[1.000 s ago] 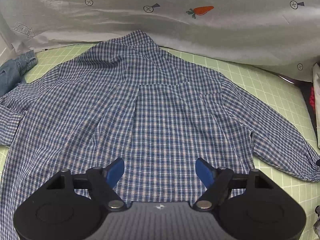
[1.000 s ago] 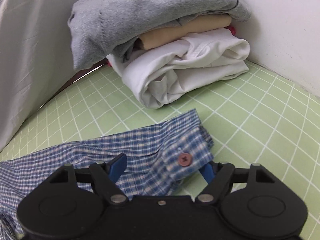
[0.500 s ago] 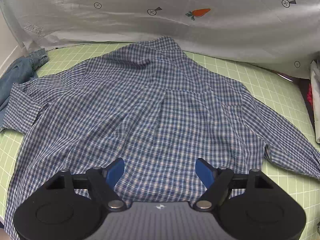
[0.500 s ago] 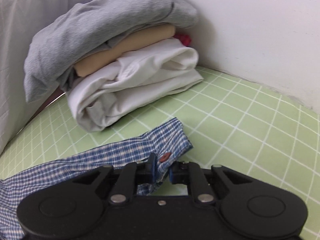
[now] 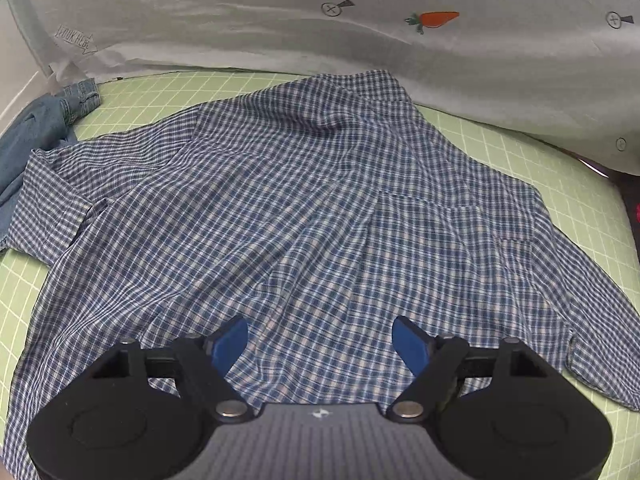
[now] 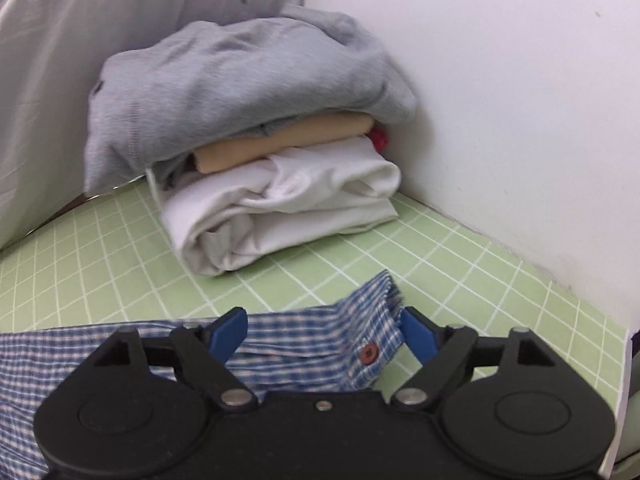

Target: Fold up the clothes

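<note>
A blue-and-white checked shirt (image 5: 304, 216) lies spread back-up on the green grid mat (image 5: 520, 148), collar toward the far side. Above its lower hem my left gripper (image 5: 320, 342) hovers open, nothing between its blue fingers. In the right wrist view the shirt's sleeve cuff (image 6: 360, 336), with a brown button (image 6: 368, 353), lies between the open fingers of my right gripper (image 6: 324, 332). The cuff rests on the mat; the pads stand apart on either side of it.
A stack of folded clothes (image 6: 256, 152), grey on top, tan and white below, sits against the white wall (image 6: 520, 100). Denim jeans (image 5: 36, 136) lie at the left mat edge. A grey carrot-print cloth (image 5: 320, 24) hangs behind the mat.
My right gripper shut on the sleeve cuff half a second ago and has now opened again, leaving the cuff nearer the folded stack. The left gripper's view swung right and stayed open.
</note>
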`<state>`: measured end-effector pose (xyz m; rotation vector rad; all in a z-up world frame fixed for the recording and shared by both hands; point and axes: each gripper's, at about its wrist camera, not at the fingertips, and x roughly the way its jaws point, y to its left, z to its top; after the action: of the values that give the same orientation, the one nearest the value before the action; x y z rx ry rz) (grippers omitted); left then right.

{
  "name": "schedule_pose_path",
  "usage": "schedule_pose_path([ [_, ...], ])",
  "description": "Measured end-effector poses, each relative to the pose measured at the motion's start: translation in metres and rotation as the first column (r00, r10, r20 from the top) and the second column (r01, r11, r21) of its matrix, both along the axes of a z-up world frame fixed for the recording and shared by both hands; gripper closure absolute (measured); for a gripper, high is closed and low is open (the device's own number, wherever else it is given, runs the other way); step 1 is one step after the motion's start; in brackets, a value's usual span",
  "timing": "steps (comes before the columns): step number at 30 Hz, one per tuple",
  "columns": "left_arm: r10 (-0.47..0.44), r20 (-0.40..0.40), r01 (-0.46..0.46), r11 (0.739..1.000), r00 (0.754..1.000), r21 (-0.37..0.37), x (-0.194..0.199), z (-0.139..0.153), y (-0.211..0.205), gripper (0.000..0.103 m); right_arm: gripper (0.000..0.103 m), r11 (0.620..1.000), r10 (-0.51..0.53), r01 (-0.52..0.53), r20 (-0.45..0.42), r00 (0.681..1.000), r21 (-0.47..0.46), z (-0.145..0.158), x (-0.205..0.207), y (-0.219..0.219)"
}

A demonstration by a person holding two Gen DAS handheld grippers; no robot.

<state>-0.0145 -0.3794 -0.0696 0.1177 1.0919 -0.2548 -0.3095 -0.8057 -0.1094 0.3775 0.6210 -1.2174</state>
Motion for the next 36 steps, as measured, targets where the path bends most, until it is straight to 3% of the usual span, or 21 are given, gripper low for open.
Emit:
schedule_pose_path([
  [3, 0.031, -0.018, -0.03, 0.999, 0.999, 0.01, 0.016, -0.011, 0.008, 0.023, 0.016, 0.987, 0.158, -0.158, -0.009, 0.987, 0.025, 0.002, 0.053, 0.018],
  [5, 0.051, -0.03, -0.05, 0.999, 0.998, 0.016, 0.027, -0.019, 0.013, 0.023, 0.016, 0.959, 0.28, -0.279, -0.018, 0.96, 0.047, 0.0, 0.095, 0.031],
  [11, 0.096, -0.02, -0.095, 0.995, 0.995, 0.018, 0.058, -0.048, 0.026, 0.023, 0.016, 0.817, 0.576, -0.575, -0.005, 0.818, 0.044, -0.011, 0.211, 0.071],
  [18, 0.137, 0.012, -0.137, 0.99, 0.99, -0.023, 0.073, -0.056, 0.034, 0.023, 0.016, 0.646, 0.756, -0.758, 0.059, 0.652, 0.088, -0.029, 0.304, 0.1],
  [23, 0.136, 0.013, -0.136, 0.99, 0.991, -0.033, 0.076, -0.066, 0.036, 0.023, 0.026, 0.578, 0.802, -0.806, 0.093, 0.59, 0.123, -0.045, 0.331, 0.119],
  [26, 0.153, 0.029, -0.152, 0.988, 0.988, -0.025, 0.079, -0.072, 0.036, 0.023, 0.03, 0.56, 0.822, -0.823, 0.061, 0.566, 0.095, -0.051, 0.334, 0.129],
  [29, 0.168, 0.053, -0.167, 0.986, 0.984, -0.011, 0.082, -0.079, 0.036, 0.017, 0.042, 0.544, 0.835, -0.836, 0.058, 0.548, 0.074, -0.051, 0.331, 0.131],
  [31, 0.167, 0.074, -0.168, 0.986, 0.983, 0.01, 0.084, -0.082, 0.034, 0.015, 0.071, 0.523, 0.848, -0.85, 0.061, 0.527, 0.067, -0.049, 0.33, 0.131],
  [32, 0.167, 0.084, -0.169, 0.985, 0.982, 0.018, 0.086, -0.083, 0.033, 0.012, 0.078, 0.508, 0.857, -0.859, 0.061, 0.511, 0.068, -0.049, 0.33, 0.132],
  [33, 0.167, 0.093, -0.17, 0.985, 0.982, 0.024, 0.088, -0.084, 0.032, 0.011, 0.094, 0.494, 0.865, -0.867, 0.06, 0.498, 0.07, -0.048, 0.33, 0.133],
  [36, 0.178, 0.122, -0.182, 0.983, 0.976, 0.019, 0.093, -0.088, 0.03, 0.006, 0.1, 0.478, 0.876, -0.877, 0.048, 0.48, 0.055, -0.049, 0.332, 0.135],
])
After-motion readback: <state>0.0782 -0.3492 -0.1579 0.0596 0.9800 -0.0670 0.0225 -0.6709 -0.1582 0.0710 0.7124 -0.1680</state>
